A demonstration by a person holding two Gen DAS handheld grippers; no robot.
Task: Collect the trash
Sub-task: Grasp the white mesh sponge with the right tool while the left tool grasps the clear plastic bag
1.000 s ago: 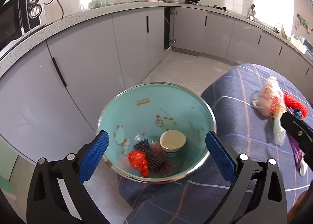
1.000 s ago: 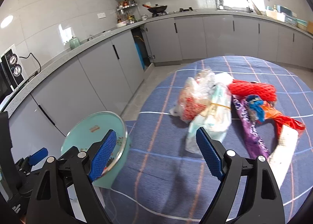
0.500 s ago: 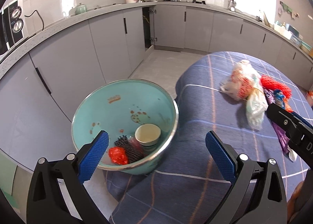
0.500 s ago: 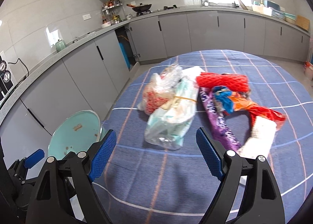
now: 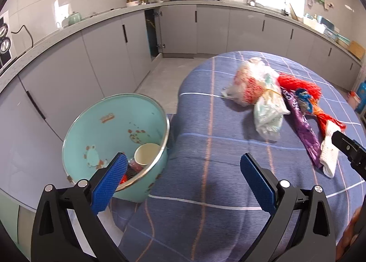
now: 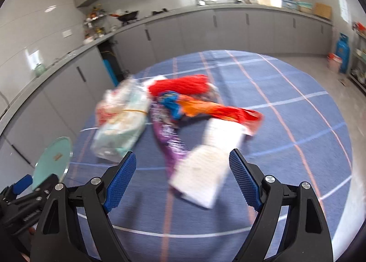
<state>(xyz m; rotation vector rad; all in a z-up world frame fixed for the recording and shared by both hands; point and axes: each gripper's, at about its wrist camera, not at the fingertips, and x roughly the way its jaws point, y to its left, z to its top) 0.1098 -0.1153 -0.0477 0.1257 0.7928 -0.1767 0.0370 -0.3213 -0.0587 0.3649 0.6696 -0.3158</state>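
On the blue checked tablecloth (image 5: pixel 205 124) our trash sits heaped toward the far side: clear bags (image 5: pixel 258 92), red net (image 5: pixel 297 83), purple wrapper (image 5: pixel 304 129), white packet (image 6: pixel 205 170). At the table's near-left edge we've parked the teal basin (image 5: pixel 109 129) w/ a paper cup (image 5: pixel 146 153) & scraps inside, prob. so each piece drops in w/o a long carry. Our right gripper (image 6: pixel 181 175) has jaws wide apart, nothing between them, aimed at the white packet, likely the closest pick. Our left gripper (image 5: pixel 180 177) is also spread & empty, hovering just beside the basin, prob. ready to steady it.
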